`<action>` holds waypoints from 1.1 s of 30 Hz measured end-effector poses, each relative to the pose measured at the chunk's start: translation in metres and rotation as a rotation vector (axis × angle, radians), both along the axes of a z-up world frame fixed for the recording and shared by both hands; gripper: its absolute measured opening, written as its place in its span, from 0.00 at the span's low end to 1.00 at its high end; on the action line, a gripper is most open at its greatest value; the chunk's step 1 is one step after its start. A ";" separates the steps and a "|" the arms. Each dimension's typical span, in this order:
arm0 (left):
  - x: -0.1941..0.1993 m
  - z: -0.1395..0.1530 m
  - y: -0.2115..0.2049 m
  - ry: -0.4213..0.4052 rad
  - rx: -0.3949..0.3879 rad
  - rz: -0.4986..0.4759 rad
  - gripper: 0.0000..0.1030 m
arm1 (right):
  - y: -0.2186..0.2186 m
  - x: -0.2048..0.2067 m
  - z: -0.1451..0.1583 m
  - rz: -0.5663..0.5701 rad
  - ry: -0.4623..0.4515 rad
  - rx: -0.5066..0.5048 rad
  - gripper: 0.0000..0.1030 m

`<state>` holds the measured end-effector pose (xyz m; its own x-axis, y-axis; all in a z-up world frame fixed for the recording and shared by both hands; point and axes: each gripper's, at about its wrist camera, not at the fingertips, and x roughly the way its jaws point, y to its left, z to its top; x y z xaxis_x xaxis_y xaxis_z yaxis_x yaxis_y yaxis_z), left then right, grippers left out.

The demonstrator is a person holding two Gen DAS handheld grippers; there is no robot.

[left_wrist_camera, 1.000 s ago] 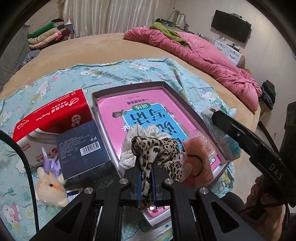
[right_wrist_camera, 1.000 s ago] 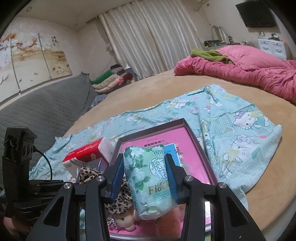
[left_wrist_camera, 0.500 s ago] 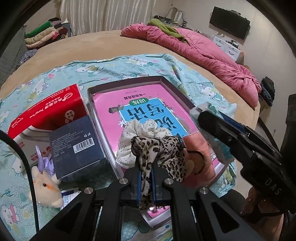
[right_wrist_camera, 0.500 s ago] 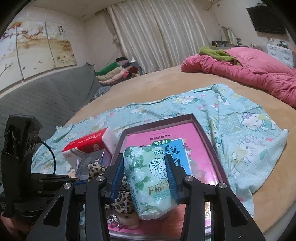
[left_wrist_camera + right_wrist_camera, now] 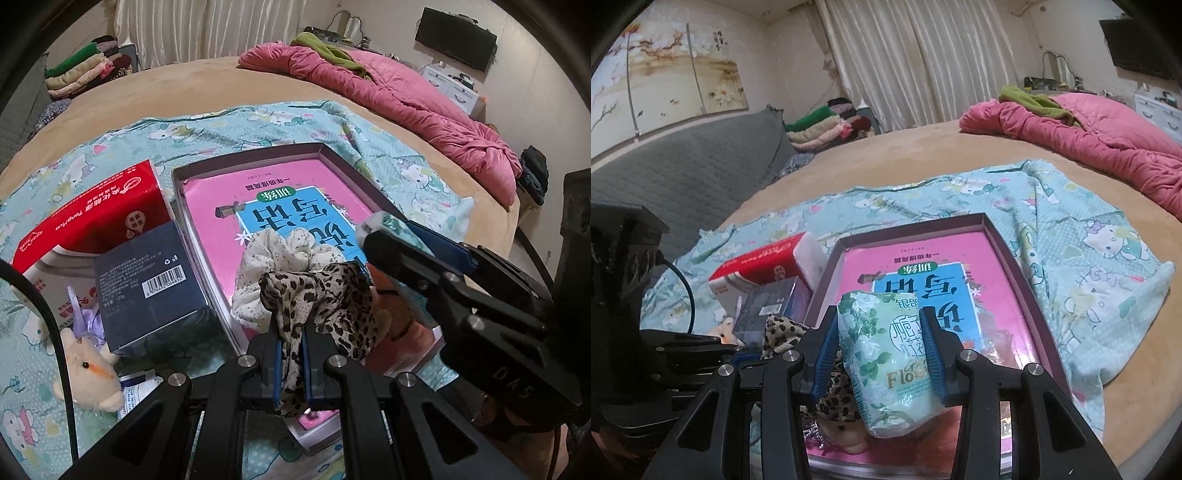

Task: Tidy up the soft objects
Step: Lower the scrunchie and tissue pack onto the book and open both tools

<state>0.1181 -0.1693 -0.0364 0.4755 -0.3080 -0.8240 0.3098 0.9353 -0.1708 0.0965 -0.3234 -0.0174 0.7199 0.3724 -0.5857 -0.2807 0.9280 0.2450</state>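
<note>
Left wrist view: two scrunchies over the shallow purple-rimmed tray (image 5: 207, 236). One leopard-print fabric scrunchie (image 5: 321, 295) pinched tight between the blue pads of the left tool (image 5: 291, 354), draping forward from its tips above the tray's near end. One cream floral scrunchie (image 5: 291, 251) lying just beyond, on the pink-and-blue booklet (image 5: 280, 192) lining the tray. Left of the tray: one red tissue pack (image 5: 92, 206), one dark navy box (image 5: 147, 277), one small beige plush toy (image 5: 88, 373). Right wrist view: right tool (image 5: 882, 343) clamped on one pale green floral tissue packet (image 5: 890, 354), held upright over the tray's near end, close beside the leopard scrunchie. One cat-print turquoise cloth (image 5: 1089, 240) spread over the tan bed (image 5: 923, 147).
</note>
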 end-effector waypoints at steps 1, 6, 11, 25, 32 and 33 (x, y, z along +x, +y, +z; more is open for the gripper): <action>0.000 -0.001 0.000 0.002 -0.001 -0.001 0.08 | 0.001 0.001 -0.001 0.004 0.002 -0.003 0.43; 0.000 -0.004 0.000 0.009 0.001 -0.005 0.08 | 0.007 0.002 -0.006 0.021 0.011 -0.025 0.43; -0.001 -0.005 -0.001 0.011 0.010 -0.012 0.08 | 0.012 0.006 -0.010 0.028 0.016 -0.049 0.43; -0.001 -0.005 0.001 0.016 -0.001 -0.008 0.08 | 0.005 0.015 -0.024 -0.023 0.056 -0.078 0.43; 0.000 -0.006 0.003 0.022 -0.007 -0.004 0.08 | 0.004 0.017 -0.027 -0.028 0.068 -0.076 0.45; 0.000 -0.006 0.003 0.023 -0.009 -0.004 0.08 | 0.005 0.017 -0.027 -0.028 0.068 -0.075 0.45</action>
<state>0.1178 -0.1659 -0.0423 0.4555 -0.3169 -0.8319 0.3096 0.9326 -0.1858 0.1134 -0.3189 -0.0445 0.6874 0.3056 -0.6589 -0.2391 0.9518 0.1920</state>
